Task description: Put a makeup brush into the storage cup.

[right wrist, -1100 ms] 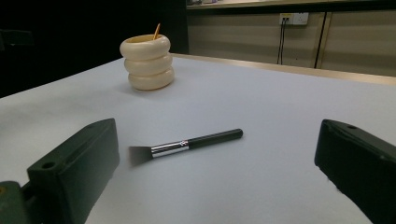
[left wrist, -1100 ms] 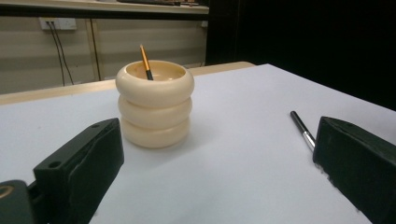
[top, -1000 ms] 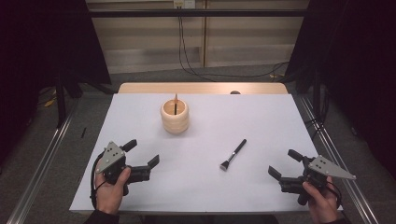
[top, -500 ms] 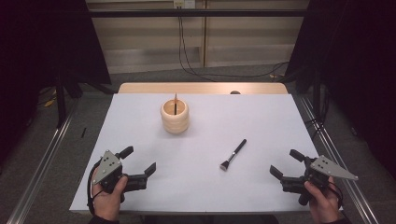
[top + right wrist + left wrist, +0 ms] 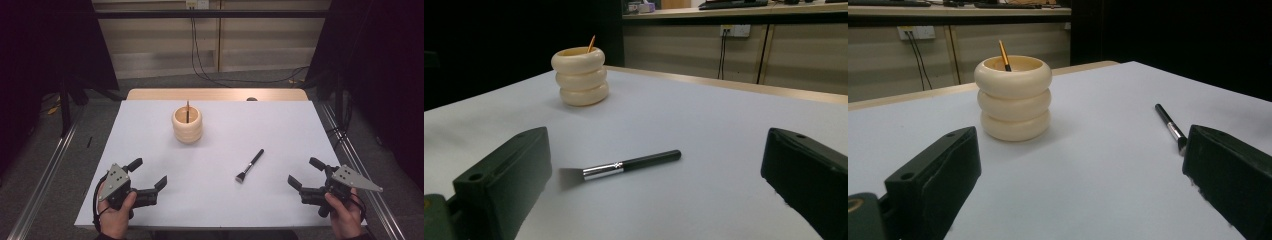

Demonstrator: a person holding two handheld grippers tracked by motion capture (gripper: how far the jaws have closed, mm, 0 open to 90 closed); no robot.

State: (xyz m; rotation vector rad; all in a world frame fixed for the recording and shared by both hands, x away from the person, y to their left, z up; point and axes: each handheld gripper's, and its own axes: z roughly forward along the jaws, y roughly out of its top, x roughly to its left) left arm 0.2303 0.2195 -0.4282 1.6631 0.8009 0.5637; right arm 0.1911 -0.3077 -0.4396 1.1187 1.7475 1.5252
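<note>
A cream ringed holder [image 5: 187, 125] [image 5: 1013, 96] [image 5: 580, 75] stands upright on the white table [image 5: 215, 145], with a thin wooden-handled stick leaning inside it. A black makeup brush [image 5: 250, 165] [image 5: 1170, 127] [image 5: 621, 165] lies flat right of centre, bristles toward the front edge. My left gripper [image 5: 148, 174] is held near the front left corner, open and empty. At the front right my right gripper [image 5: 305, 173] is open too, nothing between its jaws, with the brush a short way to its left.
A wooden strip [image 5: 215, 94] runs along the table's far edge. Metal rails [image 5: 45, 180] flank the table on both sides. Cables [image 5: 210, 60] hang down the back wall to the floor. Dark curtains stand at both sides.
My left gripper has drawn back toward the front left corner of the table. The right gripper has barely shifted. Brush and holder have stayed put.
</note>
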